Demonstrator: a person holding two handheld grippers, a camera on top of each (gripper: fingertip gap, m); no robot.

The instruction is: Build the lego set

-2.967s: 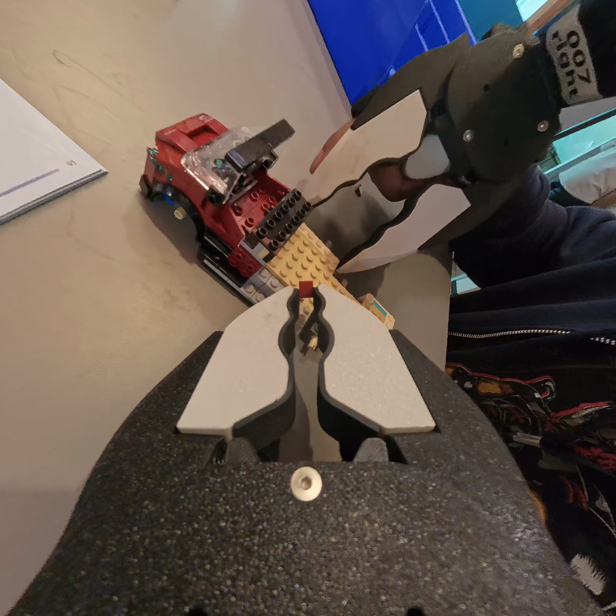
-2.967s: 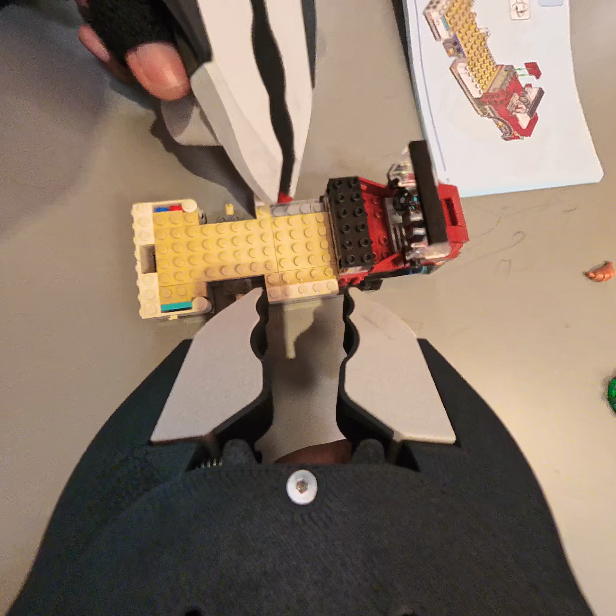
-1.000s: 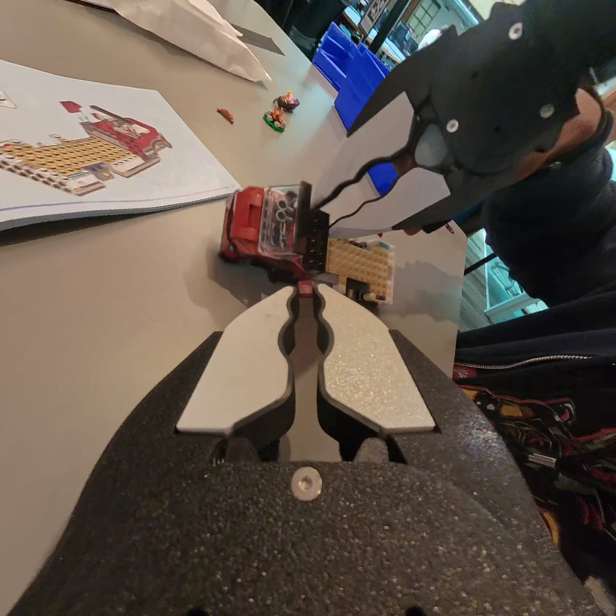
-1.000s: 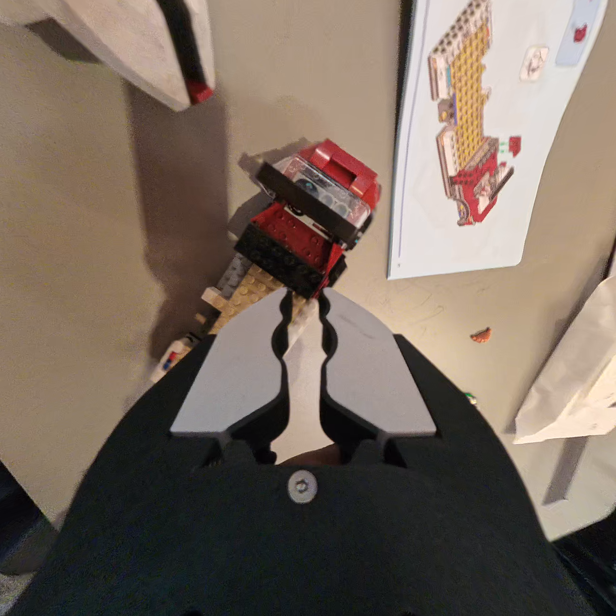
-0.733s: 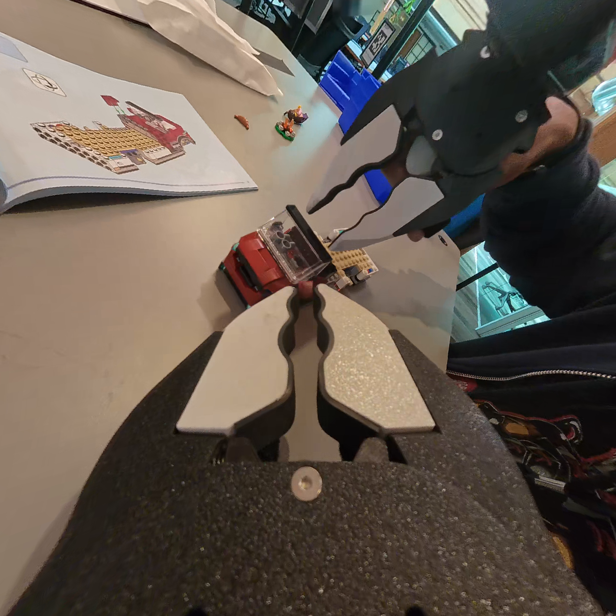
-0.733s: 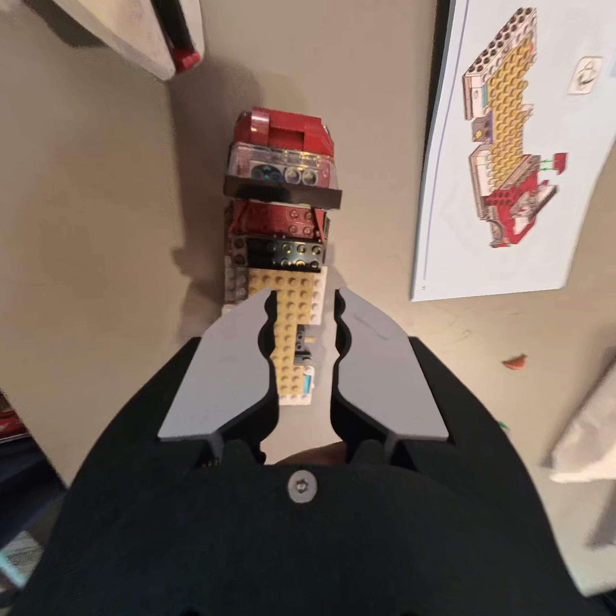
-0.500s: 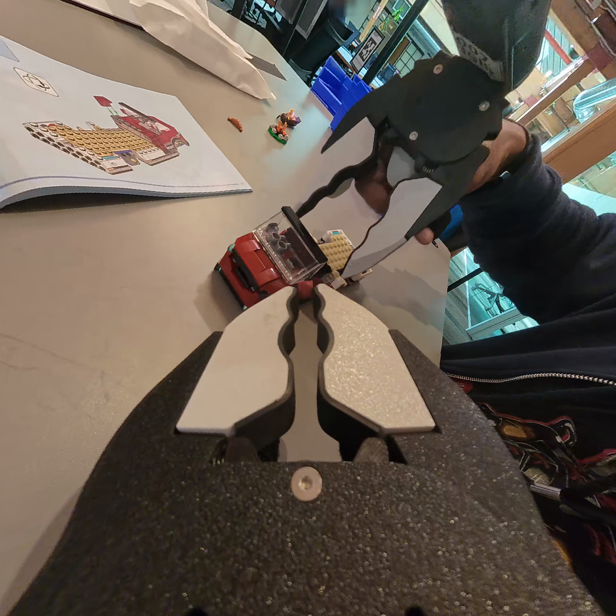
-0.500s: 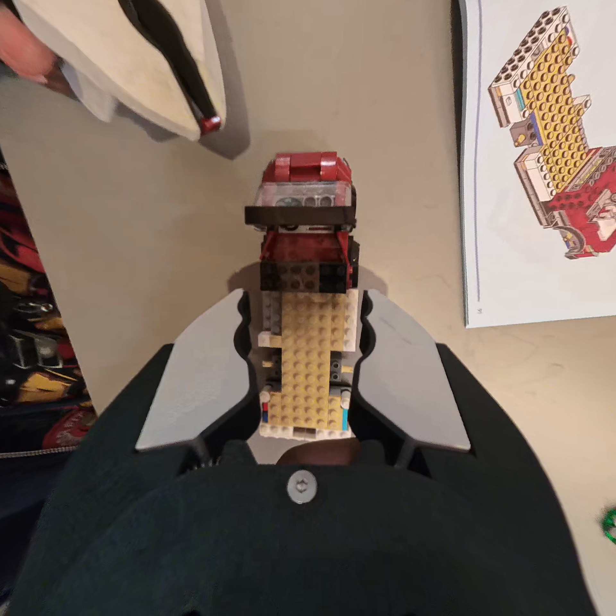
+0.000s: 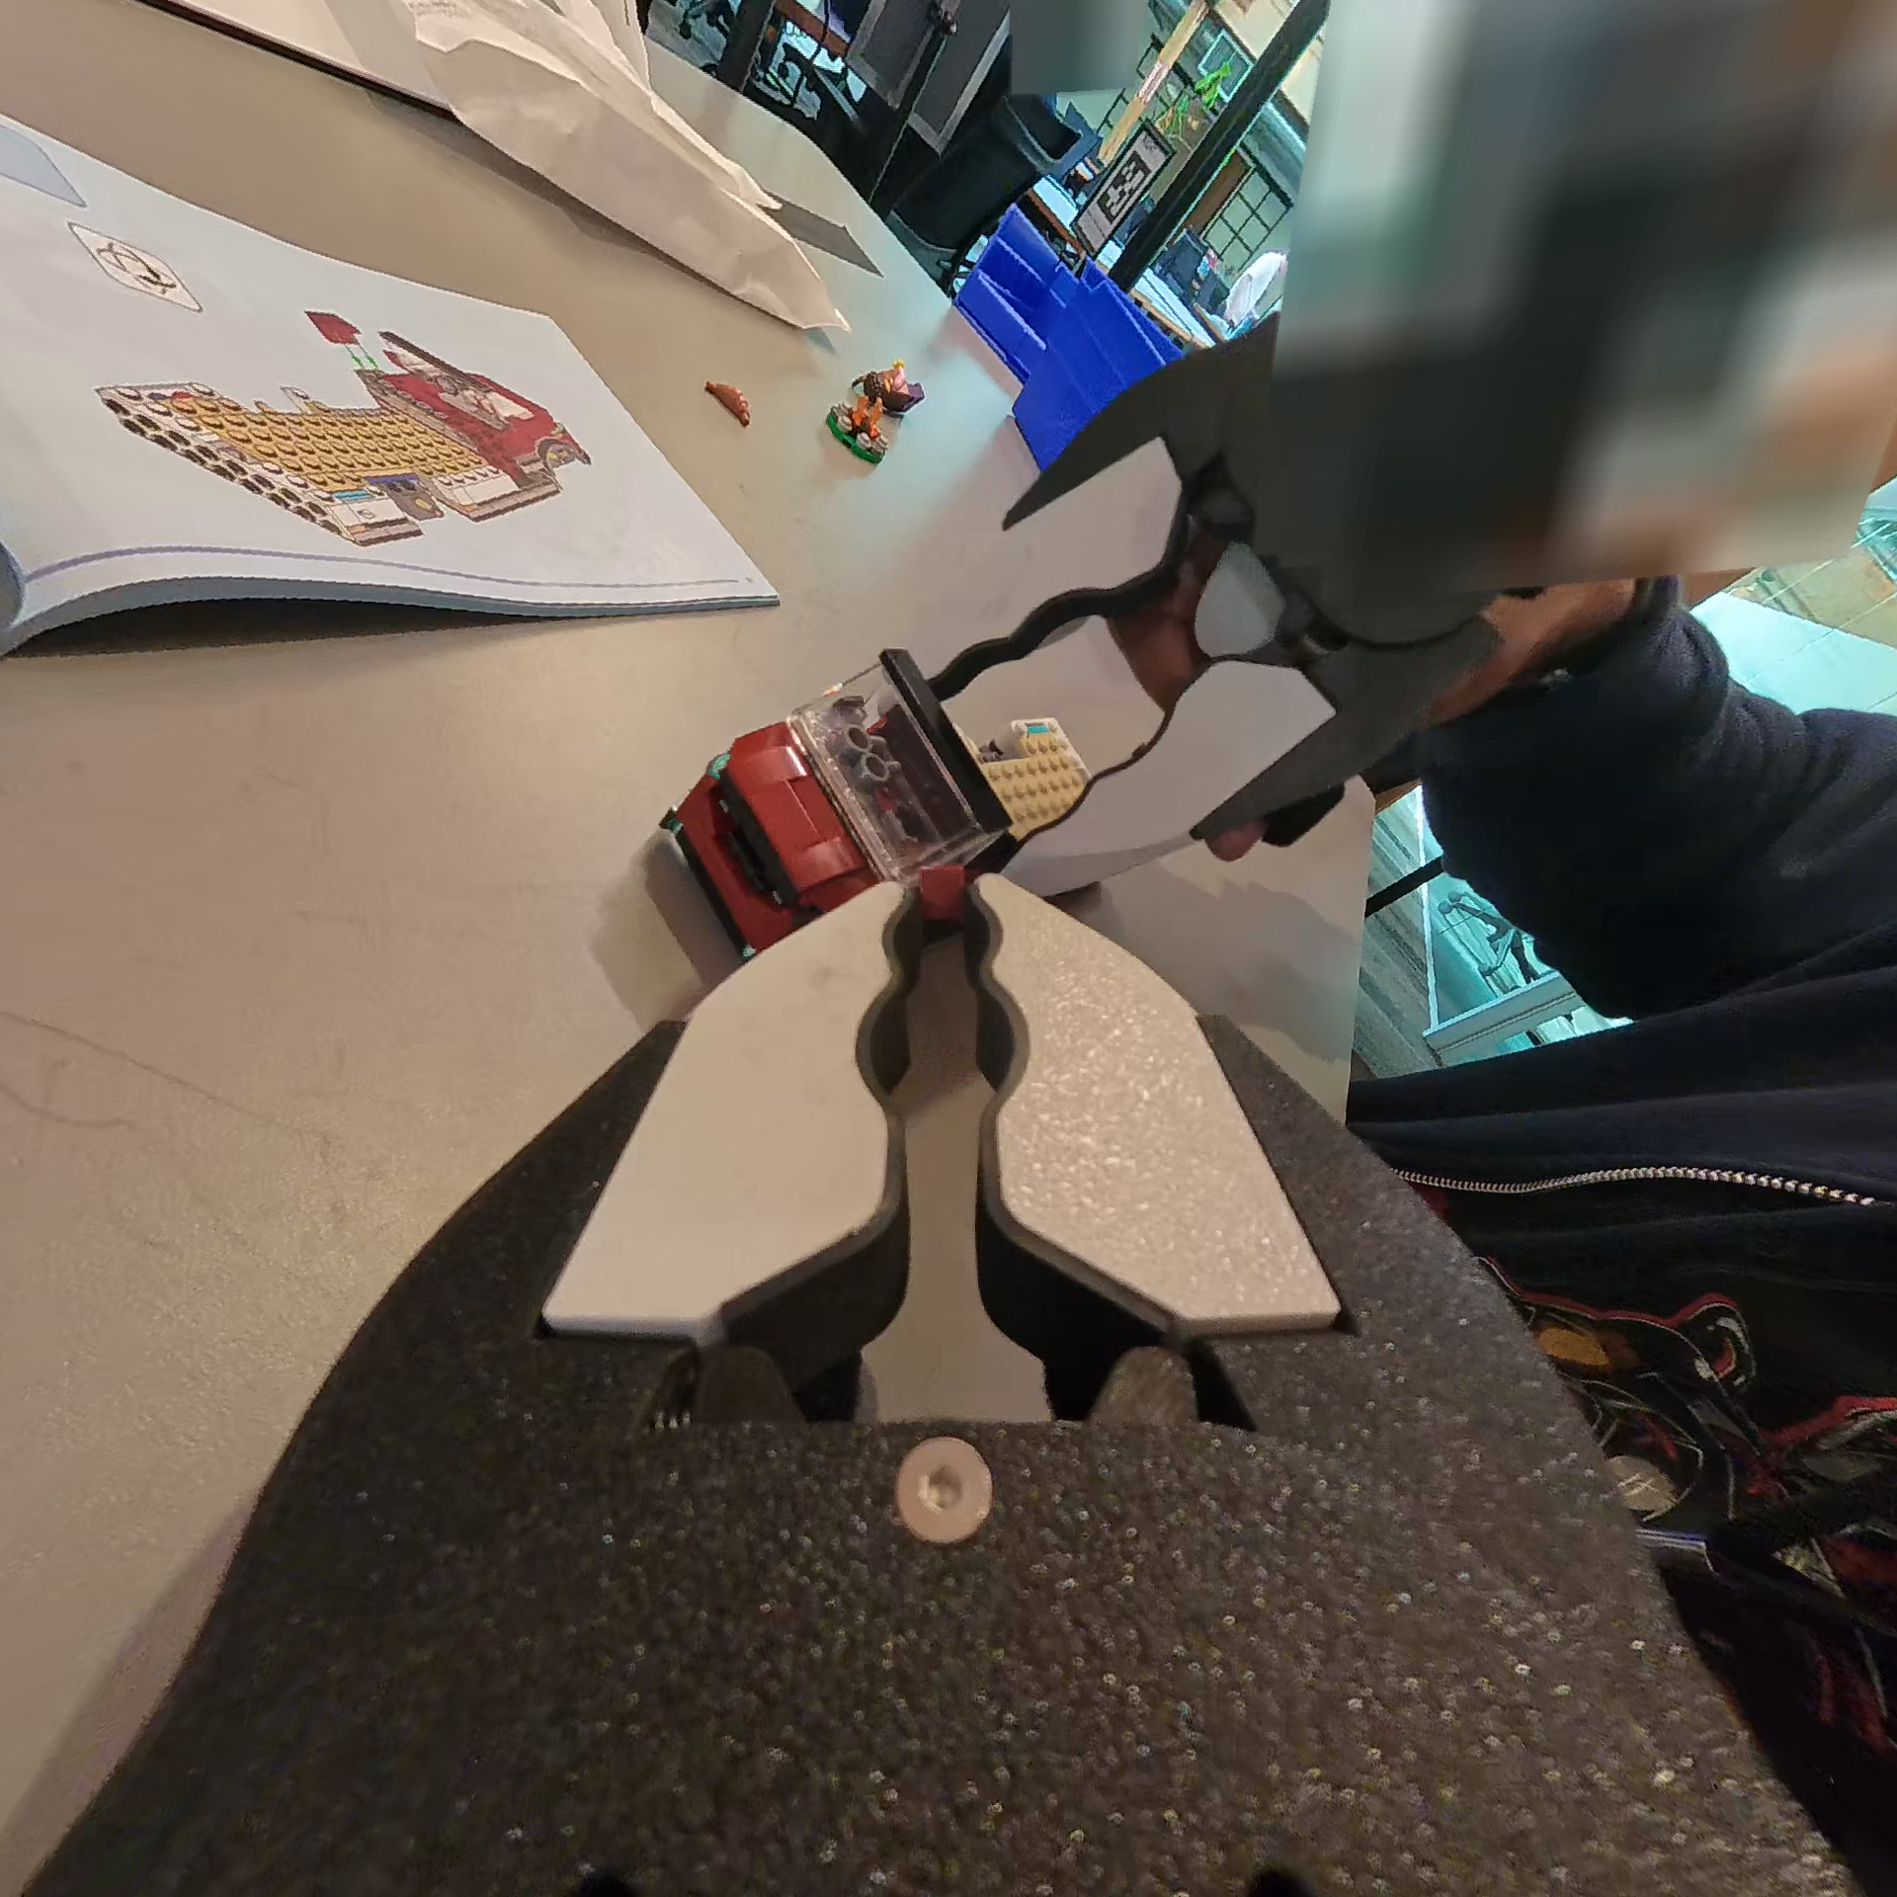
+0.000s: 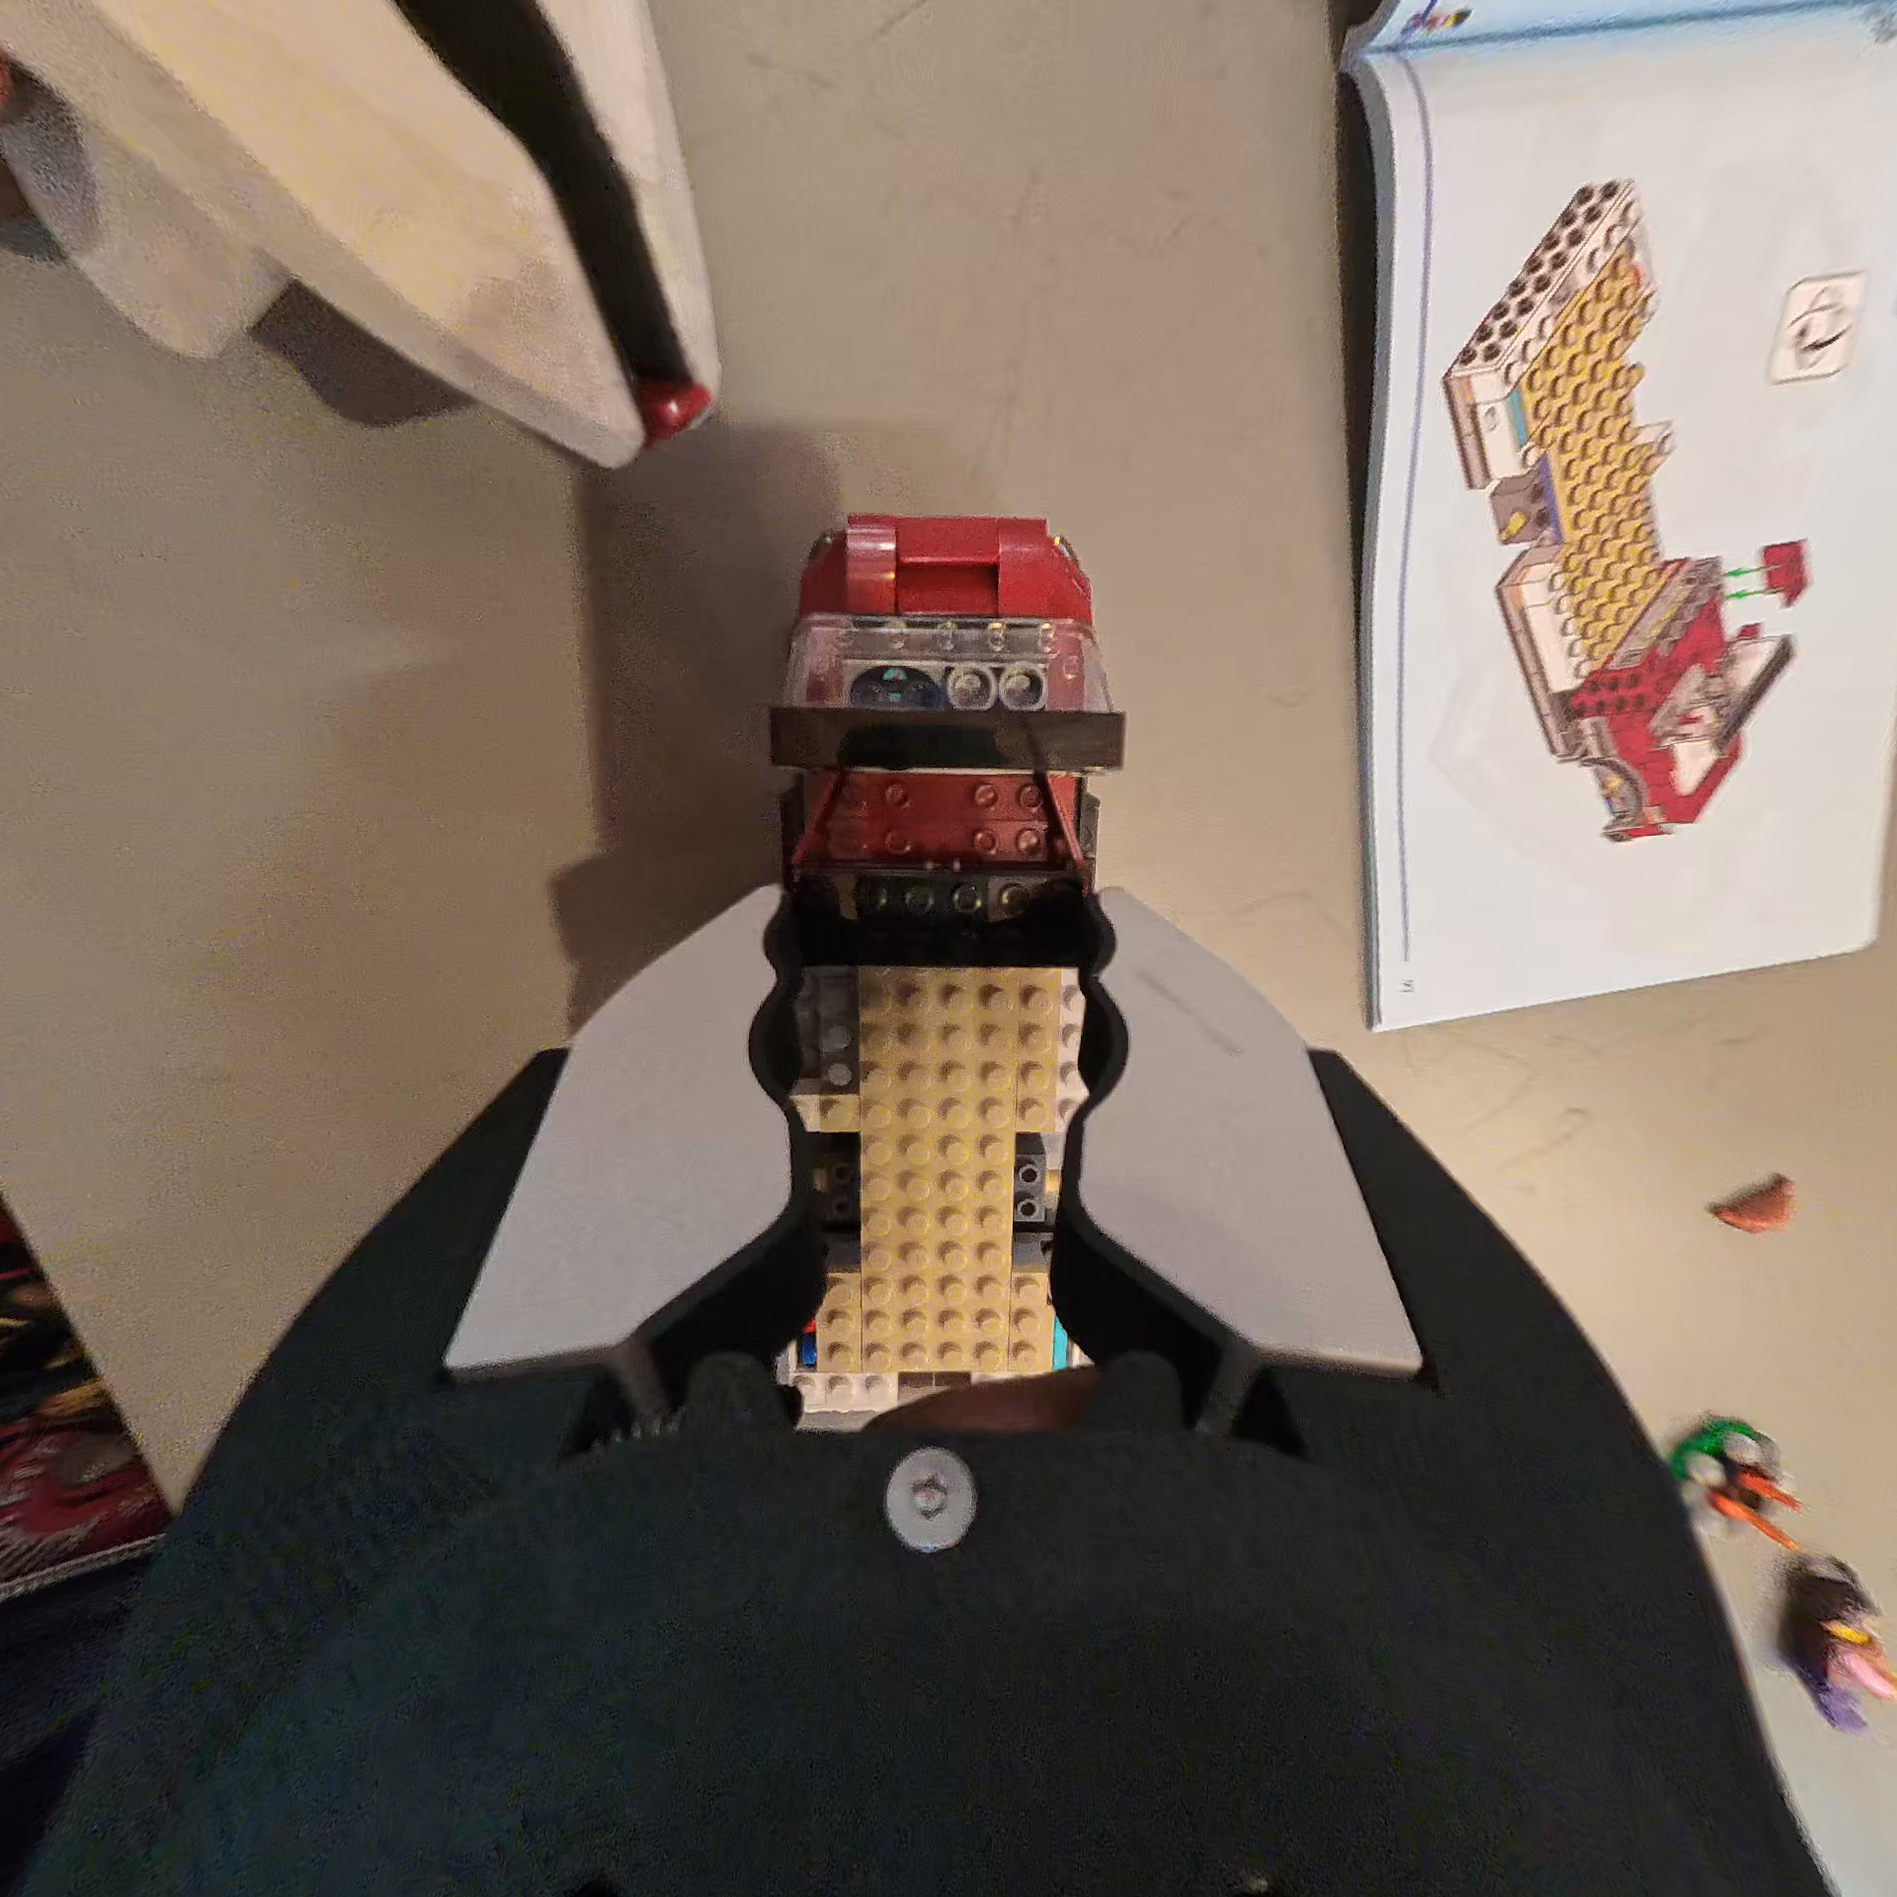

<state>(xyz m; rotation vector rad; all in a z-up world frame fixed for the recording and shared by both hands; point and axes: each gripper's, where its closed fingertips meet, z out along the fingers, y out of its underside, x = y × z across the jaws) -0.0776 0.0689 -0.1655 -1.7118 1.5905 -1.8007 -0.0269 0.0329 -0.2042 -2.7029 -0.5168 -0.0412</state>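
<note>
The left gripper [image 9: 942, 895] is clenched on a small dark-red brick [image 9: 941, 889] at its fingertips, just beside the cab of a brick-built truck [image 9: 811, 811] on the grey table [image 9: 308, 821]. The right gripper [image 10: 934, 924] straddles the truck's tan bed, its pads against the sides. An open instruction booklet [image 10: 1642, 513] lies to its right.

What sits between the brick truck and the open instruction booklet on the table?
Nothing: in the right wrist view, bare table separates the brick truck from the instruction booklet. The left wrist view agrees.
</note>
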